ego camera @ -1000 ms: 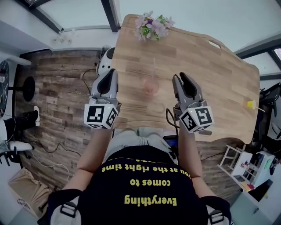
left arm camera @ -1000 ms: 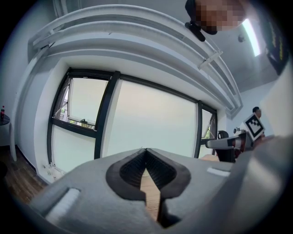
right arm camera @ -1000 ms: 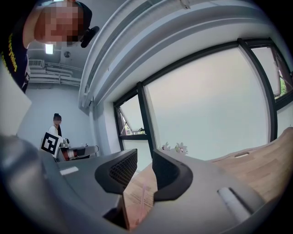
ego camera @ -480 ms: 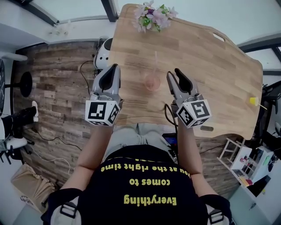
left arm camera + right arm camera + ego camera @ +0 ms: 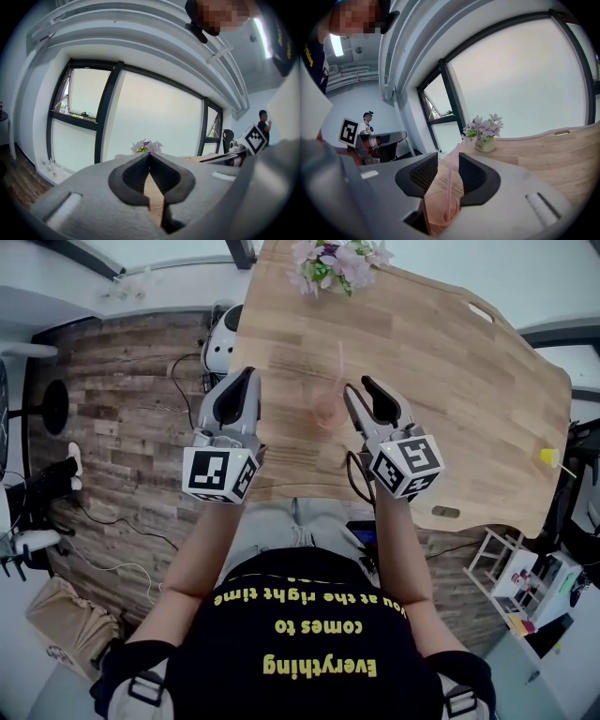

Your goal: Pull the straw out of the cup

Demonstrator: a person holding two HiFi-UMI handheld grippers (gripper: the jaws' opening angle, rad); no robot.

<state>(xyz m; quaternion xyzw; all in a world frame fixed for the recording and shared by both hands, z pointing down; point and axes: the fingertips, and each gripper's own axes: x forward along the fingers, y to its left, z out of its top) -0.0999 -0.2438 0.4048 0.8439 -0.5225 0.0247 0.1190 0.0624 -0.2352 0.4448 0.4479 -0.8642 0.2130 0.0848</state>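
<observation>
Pale wood made up the table (image 5: 450, 381), and on it, toward the person's side, stood a pink see-through cup (image 5: 326, 413). A pink straw (image 5: 336, 371) was still in it, leaning out toward the far end. The cup sat between the two grippers, nearer the right one.

The left gripper (image 5: 248, 376) hung at the table's left edge, its jaws clenched tip to tip with nothing caught in them. Its own view showed only a sliver of tabletop below the meeting pads.

The right gripper (image 5: 359, 387) hovered just beside the cup without touching it. Its jaws had just been opening and stood wide apart. In the right gripper view the straw rose through the gap between the pads, and neither pad pressed on it.

A pot of pinkish flowers (image 5: 337, 263) stood at the far end, and a small yellow thing (image 5: 547, 456) lay near the right edge.
</observation>
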